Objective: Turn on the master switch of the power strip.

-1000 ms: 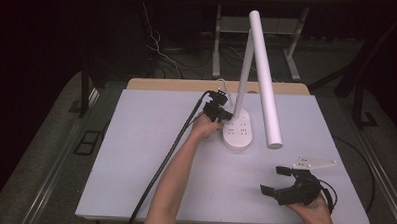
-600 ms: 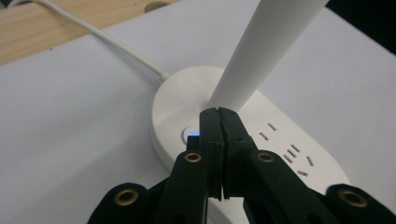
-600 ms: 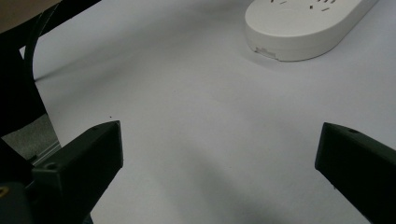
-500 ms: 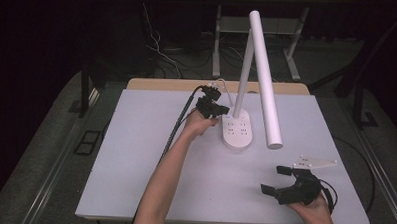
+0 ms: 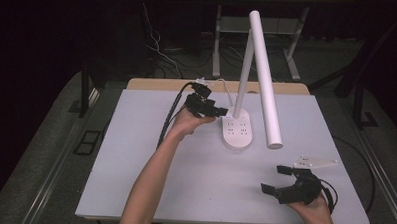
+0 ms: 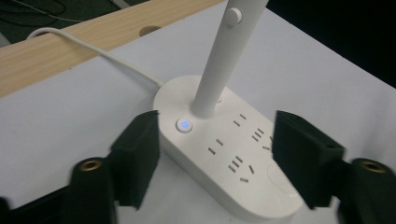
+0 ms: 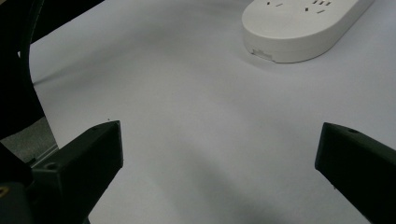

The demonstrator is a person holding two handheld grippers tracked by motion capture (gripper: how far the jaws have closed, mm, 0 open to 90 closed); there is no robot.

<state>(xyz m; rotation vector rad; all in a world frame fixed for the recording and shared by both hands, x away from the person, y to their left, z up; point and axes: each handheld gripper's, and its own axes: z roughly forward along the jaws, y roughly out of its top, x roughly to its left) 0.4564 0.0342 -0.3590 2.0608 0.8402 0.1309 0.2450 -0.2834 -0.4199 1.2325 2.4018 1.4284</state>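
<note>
A white desk lamp stands on the table, its base (image 5: 237, 132) a flat socket strip with a stem and a long tilted head (image 5: 266, 89). My left gripper (image 5: 220, 112) hovers just left of the base, open. Its jaws have just been opening, and its pads touch nothing. The left gripper view looks down between the left gripper's (image 6: 217, 123) jaws onto the base (image 6: 233, 177), where a round button (image 6: 184, 125) glows blue beside the stem (image 6: 217, 70). My right gripper (image 5: 273, 178) rests open at the front right, with the bare tabletop between its (image 7: 219, 140) jaws.
The lamp's white cable (image 6: 93, 46) runs back over the wooden strip (image 5: 157, 84) at the table's far edge. The lamp head overhangs the table's right half. Black cables trail from my left gripper off the table's left side. Dark floor surrounds the table (image 5: 135, 155).
My left gripper has lifted off the lamp base and drawn a little to the left, and its jaws have gone from shut to open. The right hand has not moved.
</note>
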